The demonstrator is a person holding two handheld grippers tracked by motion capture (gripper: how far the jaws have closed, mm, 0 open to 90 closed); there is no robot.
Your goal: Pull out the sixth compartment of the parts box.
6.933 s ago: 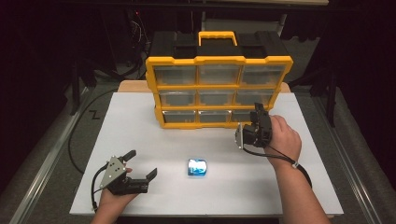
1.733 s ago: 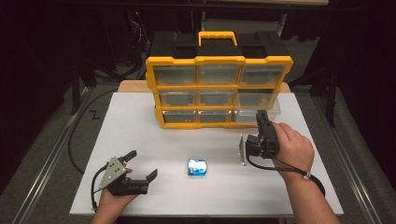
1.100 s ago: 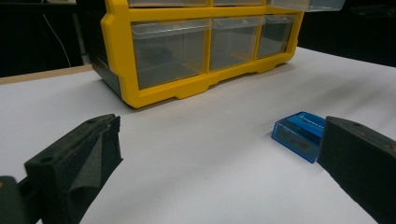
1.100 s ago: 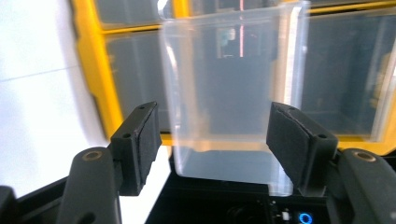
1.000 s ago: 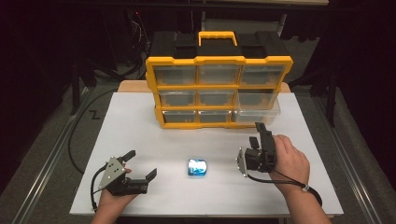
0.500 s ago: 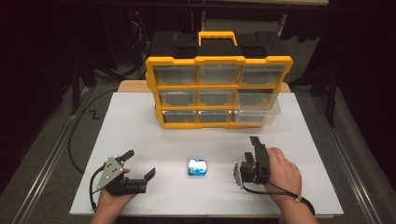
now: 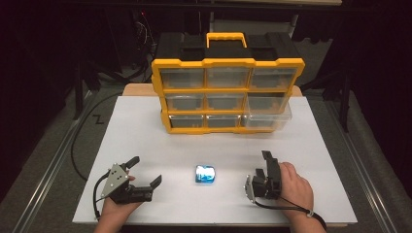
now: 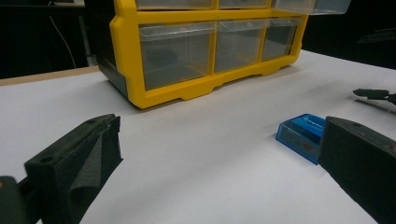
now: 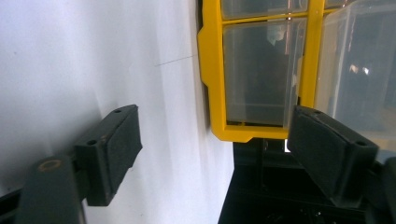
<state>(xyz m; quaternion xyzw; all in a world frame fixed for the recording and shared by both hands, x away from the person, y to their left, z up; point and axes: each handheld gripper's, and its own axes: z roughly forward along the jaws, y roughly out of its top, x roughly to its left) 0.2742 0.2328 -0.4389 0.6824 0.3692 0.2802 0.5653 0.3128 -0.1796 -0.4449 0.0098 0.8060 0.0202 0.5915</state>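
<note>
A small blue transparent box (image 7: 206,174) (image 8: 301,135) lies on the white table (image 7: 145,131) near its front edge. My left gripper (image 7: 145,170) (image 8: 219,163) rests to the left of the box, open, with nothing between its pads. My right gripper (image 7: 262,164) (image 9: 215,144) sits low on the table to the right of the box, rolled on its side. Its jaws have just been opening, stand wide and hold nothing. It points toward the yellow organizer (image 7: 227,92) (image 9: 210,79).
The yellow organizer (image 8: 126,56) with clear drawers and a black top stands at the back middle. Its bottom right drawer (image 7: 269,116) (image 9: 355,70) sticks out. A black cable (image 7: 77,141) trails off the table's left side.
My right hand has drawn back from the organizer's pulled-out drawer toward the table's front and sunk down beside the blue box. Its jaws stand wider. The left gripper has stayed put.
</note>
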